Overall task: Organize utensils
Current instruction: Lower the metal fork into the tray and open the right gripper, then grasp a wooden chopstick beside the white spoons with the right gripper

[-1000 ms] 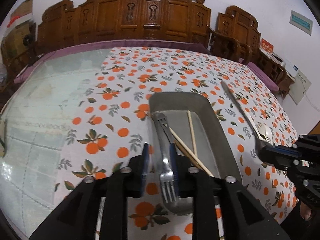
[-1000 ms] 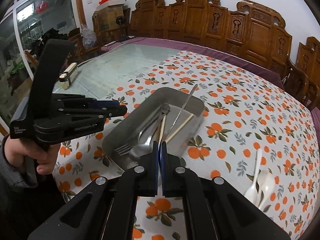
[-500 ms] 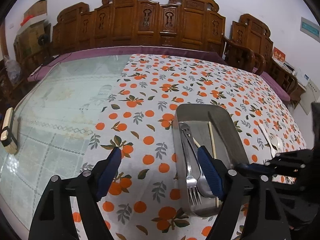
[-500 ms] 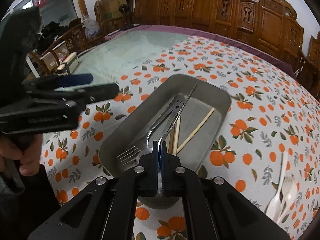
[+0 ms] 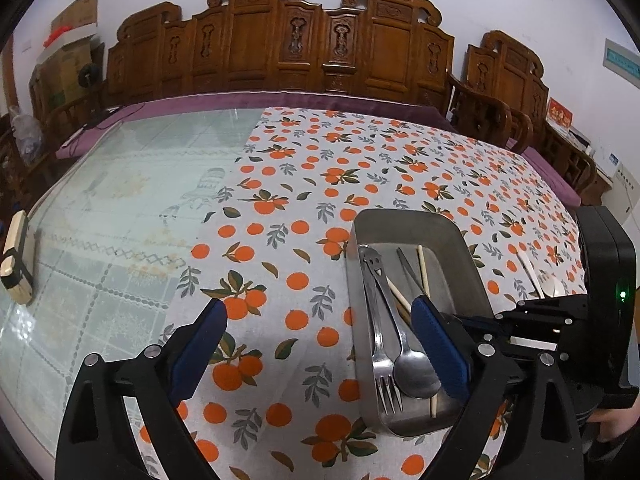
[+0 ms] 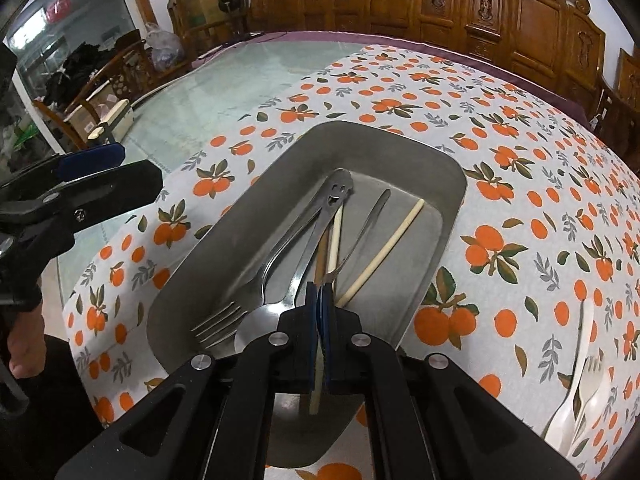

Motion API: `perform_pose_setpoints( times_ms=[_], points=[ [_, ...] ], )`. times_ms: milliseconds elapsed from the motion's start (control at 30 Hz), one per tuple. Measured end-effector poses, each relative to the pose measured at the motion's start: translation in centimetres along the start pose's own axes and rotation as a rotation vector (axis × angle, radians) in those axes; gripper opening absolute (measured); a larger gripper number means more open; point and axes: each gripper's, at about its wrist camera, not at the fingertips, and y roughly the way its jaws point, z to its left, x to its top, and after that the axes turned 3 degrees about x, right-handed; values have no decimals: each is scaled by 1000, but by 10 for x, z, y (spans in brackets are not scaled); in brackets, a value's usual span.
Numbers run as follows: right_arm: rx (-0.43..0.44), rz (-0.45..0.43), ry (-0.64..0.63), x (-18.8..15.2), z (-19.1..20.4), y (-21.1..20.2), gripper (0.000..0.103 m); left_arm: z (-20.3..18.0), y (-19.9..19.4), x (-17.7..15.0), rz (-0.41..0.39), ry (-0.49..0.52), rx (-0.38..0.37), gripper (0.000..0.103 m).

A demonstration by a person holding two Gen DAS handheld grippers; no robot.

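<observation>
Over the metal tray (image 5: 460, 240) at lower right of the left wrist view, both tools are at work.

Left tool (image 5: 320, 344) stands wide, its jaws having just been opening, with nothing between them; its blue pads (image 5: 440, 344) flank patterned cloth (image 5: 304, 184) and the tray's near corner. Inside the tray lie a fork (image 5: 384, 364), a spoon (image 5: 414, 372) and pale chopsticks (image 5: 423, 270), all lengthwise. At centre bottom of the right wrist view, the right tool (image 6: 319, 320) is clamped narrow on a thin metal utensil (image 6: 360, 236), whose handle slants toward the tray's far end; which kind of utensil cannot be told. White plastic cutlery (image 6: 576, 396) lies on the tabletop (image 5: 120, 208) at lower right, well apart from the tray. A hand (image 6: 24, 344) shows at the left edge.
</observation>
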Motion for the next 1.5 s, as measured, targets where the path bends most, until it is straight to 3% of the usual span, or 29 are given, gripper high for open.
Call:
perform_pose_setpoints(
  times_ms=[267, 533, 700, 933, 1200, 1500],
  points=[
    [13, -39, -10, -4, 3, -19, 4, -8, 1, -1, 2, 17, -12, 89],
    [-10, -130, 3, -22, -15, -77, 4, -23, -1, -3, -3, 32, -41, 90],
    [-76, -159, 8, -39, -37, -117, 25, -43, -1, -7, 1, 69, -57, 90],
    [-192, -165, 61, -83, -84, -155, 29, -69, -5, -11, -13, 101, -89, 90],
    [-270, -114, 194, -136, -145, -155, 29, -109, -13, -23, -42, 177, -111, 90],
    [-240, -63, 237, -163, -156, -123, 29, -148, -23, -39, -63, 232, -168, 90]
  ],
)
